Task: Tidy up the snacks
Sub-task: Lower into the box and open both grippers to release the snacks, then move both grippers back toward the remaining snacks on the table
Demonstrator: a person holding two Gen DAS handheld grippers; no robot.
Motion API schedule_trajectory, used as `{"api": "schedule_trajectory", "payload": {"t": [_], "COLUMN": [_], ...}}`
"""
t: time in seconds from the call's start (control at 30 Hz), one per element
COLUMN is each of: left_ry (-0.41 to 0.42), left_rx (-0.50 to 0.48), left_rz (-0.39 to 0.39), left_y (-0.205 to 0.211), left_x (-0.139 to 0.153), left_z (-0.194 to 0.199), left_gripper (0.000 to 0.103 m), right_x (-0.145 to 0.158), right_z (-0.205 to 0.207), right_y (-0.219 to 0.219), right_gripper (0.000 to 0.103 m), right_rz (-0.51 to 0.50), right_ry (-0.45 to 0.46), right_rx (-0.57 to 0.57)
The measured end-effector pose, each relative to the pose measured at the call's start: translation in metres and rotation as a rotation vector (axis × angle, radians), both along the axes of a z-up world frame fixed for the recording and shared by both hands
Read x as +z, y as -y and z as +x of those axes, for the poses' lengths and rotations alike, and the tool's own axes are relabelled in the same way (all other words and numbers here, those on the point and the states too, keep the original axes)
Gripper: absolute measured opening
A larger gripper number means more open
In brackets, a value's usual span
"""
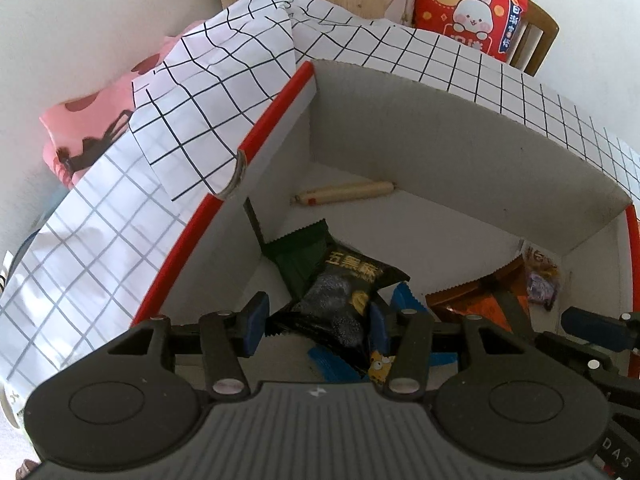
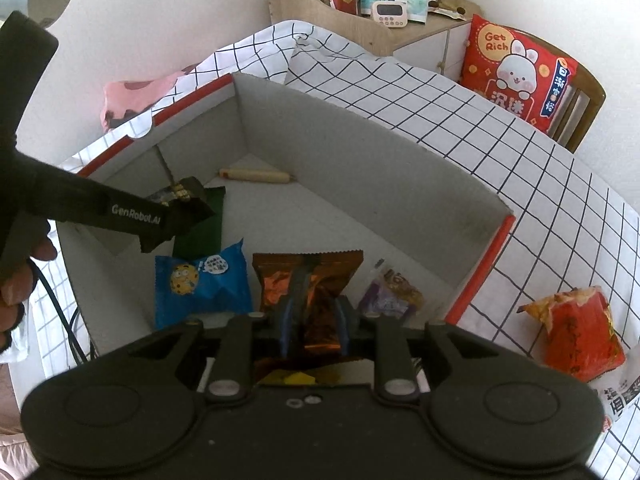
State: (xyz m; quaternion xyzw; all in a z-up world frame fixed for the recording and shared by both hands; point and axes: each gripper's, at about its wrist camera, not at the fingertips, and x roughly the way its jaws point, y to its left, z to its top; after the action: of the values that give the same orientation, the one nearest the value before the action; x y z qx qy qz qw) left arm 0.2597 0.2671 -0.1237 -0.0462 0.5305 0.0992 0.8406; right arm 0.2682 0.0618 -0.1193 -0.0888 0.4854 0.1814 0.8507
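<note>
A white cardboard box with a red rim [image 1: 272, 116] [image 2: 360, 168] holds several snacks. My left gripper [image 1: 318, 324] [image 2: 180, 210] is shut on a black snack packet [image 1: 344, 296] [image 2: 186, 194], held over the box's left corner. Under it lie a dark green packet [image 1: 300, 252] [image 2: 204, 228] and a blue packet [image 1: 404, 300] [image 2: 204, 284]. My right gripper [image 2: 316, 320] is shut on an orange foil packet [image 2: 308, 276] [image 1: 476, 300] in the near part of the box. A purple packet [image 2: 390, 292] [image 1: 542, 284] lies right of it. A sausage stick [image 1: 344, 192] [image 2: 256, 176] rests by the far wall.
The box stands on a table with a white grid cloth [image 2: 500, 148]. A red-orange snack bag [image 2: 576, 332] and a white packet [image 2: 620, 396] lie on the cloth to the right. A red cushion [image 2: 516, 72] sits on a chair beyond. A person's hand [image 2: 16, 280] holds the left gripper.
</note>
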Motion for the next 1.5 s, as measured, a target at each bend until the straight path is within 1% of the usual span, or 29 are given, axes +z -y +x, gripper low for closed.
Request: {"api": "schedule_trajectory", "payload": {"t": [0.1,0.17,0.3,0.37,0.43,0.57,0.67,0.73,0.9,1.0,1.27,1.33,1.43,1.5], "left_ry": [0.014,0.021,0.034,0.041,0.054,0.077,0.097,0.110,0.133,0.150,0.203,0.217,0.242,0.255], "left_rx": [-0.018,-0.023,-0.022,-0.022,-0.027,-0.043,-0.047,-0.047,-0.056,-0.066,-0.090,-0.098,-0.116,-0.127], "left_rz": [-0.001,0.008,0.000,-0.001,0.002,0.014,0.017,0.015,0.005,0.010,-0.034,-0.051,-0.073,-0.082], "left_y": [0.003,0.005,0.007,0.008,0.010,0.016,0.020,0.023,0.032,0.041,0.064,0.071,0.084,0.094], "left_x": [0.003,0.005,0.010,0.013,0.016,0.024,0.031,0.036,0.046,0.053,0.074,0.079,0.086,0.090], "left_z": [-0.003,-0.004,-0.008,-0.011,-0.015,-0.024,-0.030,-0.034,-0.045,-0.053,-0.075,-0.081,-0.090,-0.093], "left_gripper": [0.052,0.057,0.057,0.061,0.061,0.061,0.063,0.063,0.063,0.063,0.063,0.063,0.069,0.070], "right_x": [0.001,0.002,0.007,0.010,0.014,0.022,0.029,0.034,0.048,0.056,0.076,0.082,0.089,0.093], "right_z": [-0.001,-0.002,-0.006,-0.008,-0.011,-0.018,-0.024,-0.028,-0.040,-0.047,-0.071,-0.078,-0.090,-0.096], "right_y": [0.002,0.003,0.007,0.009,0.010,0.014,0.017,0.020,0.030,0.036,0.056,0.063,0.077,0.087], "right_gripper": [0.027,0.028,0.031,0.034,0.039,0.042,0.048,0.055,0.064,0.065,0.074,0.079,0.082,0.083], "right_rz": [0.004,0.012,0.032,0.043,0.051,0.068,0.081,0.091,0.129,0.149,0.194,0.207,0.227,0.240], "right_ry": [0.000,0.004,0.008,0.015,0.023,0.041,0.054,0.066,0.094,0.108,0.146,0.158,0.171,0.176], "right_rx": [-0.005,-0.010,-0.020,-0.019,-0.021,-0.027,-0.031,-0.034,-0.047,-0.050,-0.054,-0.052,-0.055,-0.062]}}
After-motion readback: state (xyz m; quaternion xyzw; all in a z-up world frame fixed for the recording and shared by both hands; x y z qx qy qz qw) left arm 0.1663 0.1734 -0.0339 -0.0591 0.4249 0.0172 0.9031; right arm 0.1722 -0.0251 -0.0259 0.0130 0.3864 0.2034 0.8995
